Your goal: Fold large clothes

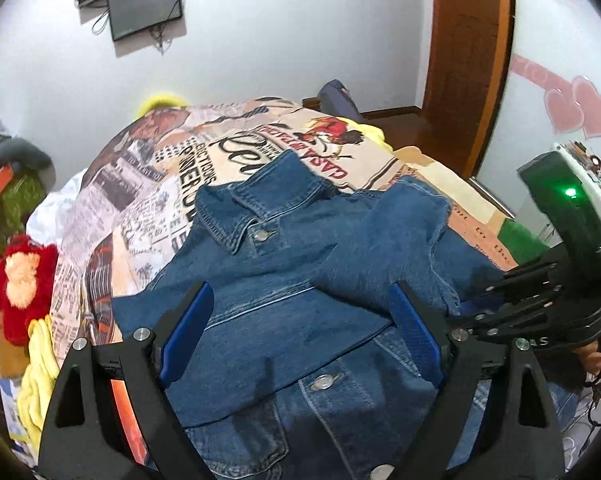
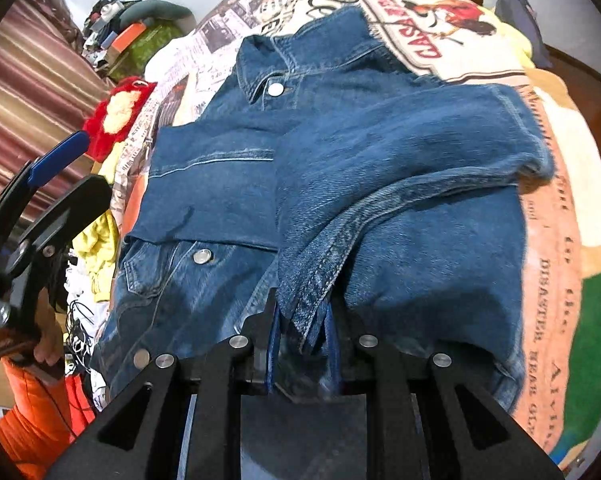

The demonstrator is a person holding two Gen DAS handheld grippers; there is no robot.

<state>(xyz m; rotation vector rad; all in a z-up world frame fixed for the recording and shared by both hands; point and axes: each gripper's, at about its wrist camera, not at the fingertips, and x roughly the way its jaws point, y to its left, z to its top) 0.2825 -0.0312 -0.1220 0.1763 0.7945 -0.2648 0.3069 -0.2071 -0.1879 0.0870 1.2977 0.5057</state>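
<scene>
A blue denim jacket (image 1: 284, 280) lies front up on a printed bedspread, collar at the far end, with both sleeves folded across its chest. It fills the right wrist view (image 2: 380, 160) too. My left gripper (image 1: 300, 320) is open and empty, hovering over the jacket's middle. It also shows at the left edge of the right wrist view (image 2: 66, 164). My right gripper (image 2: 302, 320) is shut on the cuff end of the right sleeve (image 2: 312, 280), near the jacket's lower part. Its black body shows at the right in the left wrist view (image 1: 540, 300).
The newspaper-print bedspread (image 1: 160, 184) covers the bed. A red plush toy (image 1: 16, 280) and yellow cloth (image 1: 40, 368) lie at the left edge. A wooden door frame (image 1: 468, 60) stands behind on the right. Clutter (image 2: 128, 36) sits at the far left.
</scene>
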